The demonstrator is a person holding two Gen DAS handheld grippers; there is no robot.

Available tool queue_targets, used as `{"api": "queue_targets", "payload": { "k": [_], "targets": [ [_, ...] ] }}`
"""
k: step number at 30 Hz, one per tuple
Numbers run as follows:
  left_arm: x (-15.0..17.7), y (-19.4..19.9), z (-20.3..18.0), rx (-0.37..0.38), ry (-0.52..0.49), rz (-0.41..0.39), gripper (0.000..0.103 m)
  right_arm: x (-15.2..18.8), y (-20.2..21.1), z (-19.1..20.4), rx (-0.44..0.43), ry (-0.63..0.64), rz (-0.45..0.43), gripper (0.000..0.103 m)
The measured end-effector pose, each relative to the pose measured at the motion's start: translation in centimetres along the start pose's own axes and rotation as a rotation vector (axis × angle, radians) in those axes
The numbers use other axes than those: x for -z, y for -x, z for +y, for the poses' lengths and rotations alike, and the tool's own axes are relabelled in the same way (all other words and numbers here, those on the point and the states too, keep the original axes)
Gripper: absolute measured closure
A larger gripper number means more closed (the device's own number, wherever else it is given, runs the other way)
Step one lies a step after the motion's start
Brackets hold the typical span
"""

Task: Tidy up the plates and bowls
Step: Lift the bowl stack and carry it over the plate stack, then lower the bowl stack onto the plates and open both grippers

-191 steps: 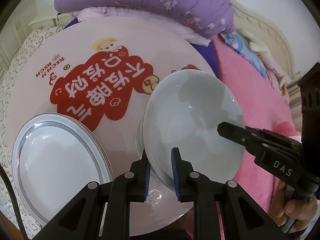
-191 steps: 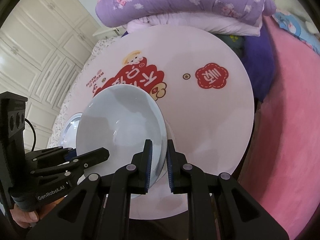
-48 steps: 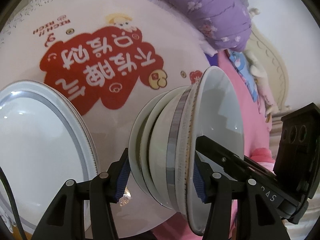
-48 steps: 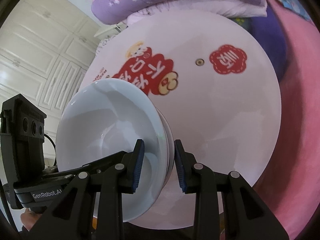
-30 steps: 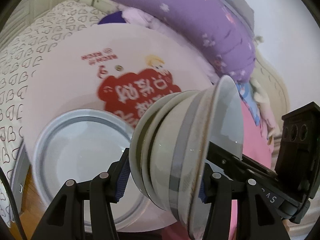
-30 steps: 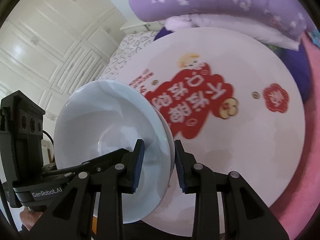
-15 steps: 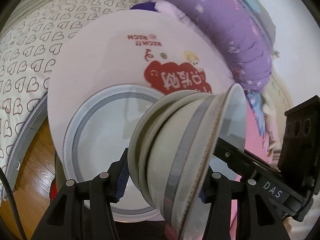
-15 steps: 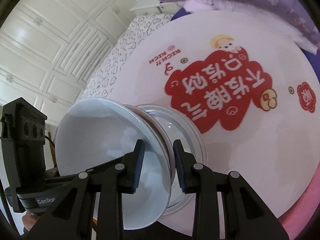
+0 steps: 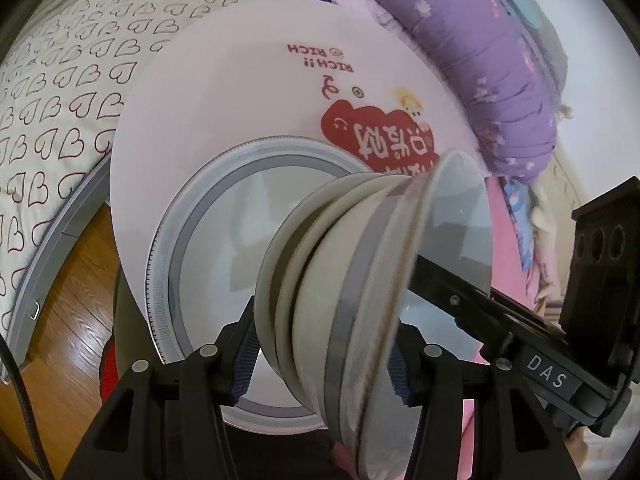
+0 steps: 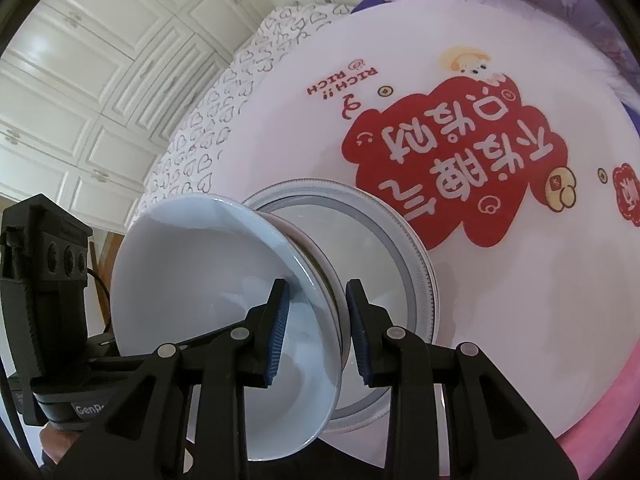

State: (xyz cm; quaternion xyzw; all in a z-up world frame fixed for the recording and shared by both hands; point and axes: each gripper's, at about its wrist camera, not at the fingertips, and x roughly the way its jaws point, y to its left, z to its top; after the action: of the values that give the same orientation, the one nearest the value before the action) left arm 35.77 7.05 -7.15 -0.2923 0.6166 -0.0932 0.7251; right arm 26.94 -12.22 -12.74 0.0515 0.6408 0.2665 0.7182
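Note:
A stack of nested white bowls (image 9: 352,280) with grey bands is held on edge between both grippers. My left gripper (image 9: 322,354) is shut on the stack's near rim. My right gripper (image 10: 316,332) is shut on the opposite rim of the bowl stack (image 10: 224,288), its pads on either side. The stack hangs just above a grey-rimmed plate (image 9: 208,240) lying on the round pink table (image 9: 224,80). The plate also shows in the right wrist view (image 10: 384,264).
The table (image 10: 500,300) carries a red cartoon print (image 10: 448,160). A purple quilt (image 9: 480,48) lies behind it, heart-print bedding (image 9: 52,100) to the left, wood floor (image 9: 68,308) below, white wardrobe doors (image 10: 80,80) further left.
Both grippers have carried the bowl stack leftward across the table until it hangs over the grey-rimmed plate. Both have kept their hold on the stack.

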Motion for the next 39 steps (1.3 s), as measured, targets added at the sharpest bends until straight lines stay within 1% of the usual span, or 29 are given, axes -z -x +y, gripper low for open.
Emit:
{"api": "queue_targets", "payload": {
  "k": [3,7,18,20,22,24,26,27,29,30,31,33,34,35,37,39],
  "targets": [
    [-0.3,-0.6,0.0,-0.002,0.001,-0.002,0.054,-0.1,-0.4,-0.2,0.008,-0.003,0.007,0.075],
    [-0.7,-0.6,0.1,-0.001,0.002,-0.013,0.056,-0.3,-0.6,-0.4,0.006,-0.008,0.010,0.076],
    [-1.0,-0.6,0.4,0.001,-0.007,-0.013,0.057,-0.6,-0.7,-0.4,0.003,-0.005,0.004,0.076],
    [-0.9,-0.4,0.4,-0.002,-0.013,-0.017,0.057,-0.6,-0.5,-0.4,0.002,-0.005,-0.004,0.076],
    [-1.0,-0.1,0.3,-0.005,-0.020,-0.026,0.057,-0.6,-0.2,-0.4,-0.004,-0.005,-0.010,0.073],
    [-1.0,0.3,0.2,-0.012,-0.029,-0.043,0.050,-0.5,0.1,-0.3,0.001,-0.002,-0.018,0.073],
    [-1.1,0.8,0.1,-0.019,-0.031,-0.058,0.033,-0.5,0.4,-0.3,0.006,0.002,-0.031,0.073],
    [-1.0,1.1,0.0,-0.020,-0.032,-0.065,0.030,-0.5,0.6,-0.3,0.006,0.000,-0.035,0.073],
    [-1.0,1.6,0.0,-0.027,-0.034,-0.080,0.019,-0.5,1.0,-0.4,-0.012,-0.009,-0.045,0.068],
    [-1.0,1.8,0.1,-0.026,-0.034,-0.085,0.017,-0.5,1.1,-0.4,-0.019,-0.010,-0.052,0.058],
    [-0.9,2.1,0.1,-0.027,-0.033,-0.088,0.014,-0.4,1.3,-0.3,-0.020,-0.010,-0.061,0.045],
    [-0.8,2.5,0.2,-0.029,-0.039,-0.091,0.009,-0.4,1.8,-0.2,-0.019,-0.010,-0.084,0.029],
    [-0.8,2.7,0.2,-0.029,-0.041,-0.094,0.006,-0.4,2.0,-0.2,-0.014,-0.011,-0.093,0.024],
    [-0.7,3.0,0.3,-0.031,-0.043,-0.103,0.004,-0.4,2.1,-0.3,-0.016,-0.013,-0.100,0.021],
    [-0.5,3.8,0.4,-0.032,-0.046,-0.122,0.003,-0.4,2.4,-0.6,-0.023,-0.027,-0.117,0.008],
    [-0.2,4.5,0.4,-0.032,-0.047,-0.137,0.003,-0.4,2.8,-0.8,-0.028,-0.033,-0.137,0.001]
  ]
}}
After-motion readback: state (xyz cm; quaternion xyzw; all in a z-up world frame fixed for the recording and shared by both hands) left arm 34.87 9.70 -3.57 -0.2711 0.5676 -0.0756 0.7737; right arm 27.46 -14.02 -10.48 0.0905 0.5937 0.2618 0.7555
